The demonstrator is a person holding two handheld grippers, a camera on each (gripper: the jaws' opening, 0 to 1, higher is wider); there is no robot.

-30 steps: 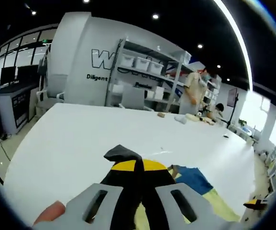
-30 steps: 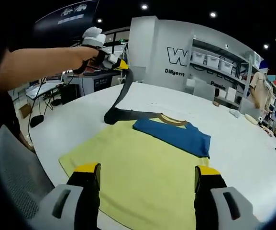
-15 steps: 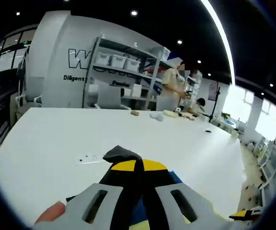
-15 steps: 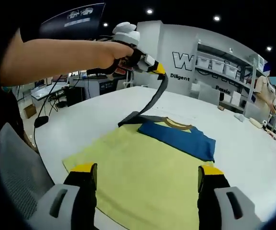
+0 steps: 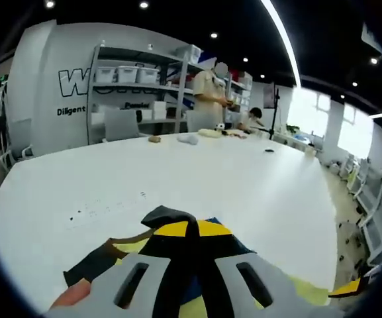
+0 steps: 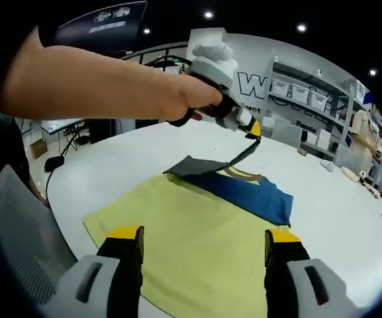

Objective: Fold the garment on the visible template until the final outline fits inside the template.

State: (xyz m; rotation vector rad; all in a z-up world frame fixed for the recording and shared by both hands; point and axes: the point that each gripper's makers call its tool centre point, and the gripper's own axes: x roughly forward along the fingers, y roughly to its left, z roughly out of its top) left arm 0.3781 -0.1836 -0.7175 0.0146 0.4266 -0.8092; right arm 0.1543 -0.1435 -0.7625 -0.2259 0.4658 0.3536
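A yellow T-shirt (image 6: 177,218) lies flat on the white table (image 6: 336,205), its blue sleeve (image 6: 253,197) folded across the chest below the brown collar (image 6: 238,173). My left gripper (image 6: 251,129) hangs over the collar, shut on the tip of the dark grey sleeve (image 6: 200,165), which stretches up from the shirt's far left. In the left gripper view the left gripper (image 5: 186,228) pinches that grey sleeve (image 5: 167,215). My right gripper (image 6: 204,237) stands open above the shirt's near part, holding nothing.
Faint marks (image 5: 108,207) dot the table (image 5: 230,172) beyond the shirt. Small objects (image 5: 187,139) sit at its far edge, with people (image 5: 210,99) and bin shelves (image 5: 138,86) behind. A grey mesh chair (image 6: 25,232) stands at the near left.
My left gripper has carried the grey sleeve to the right and lower, from the shirt's left side to above the collar. The right gripper has stayed over the near part.
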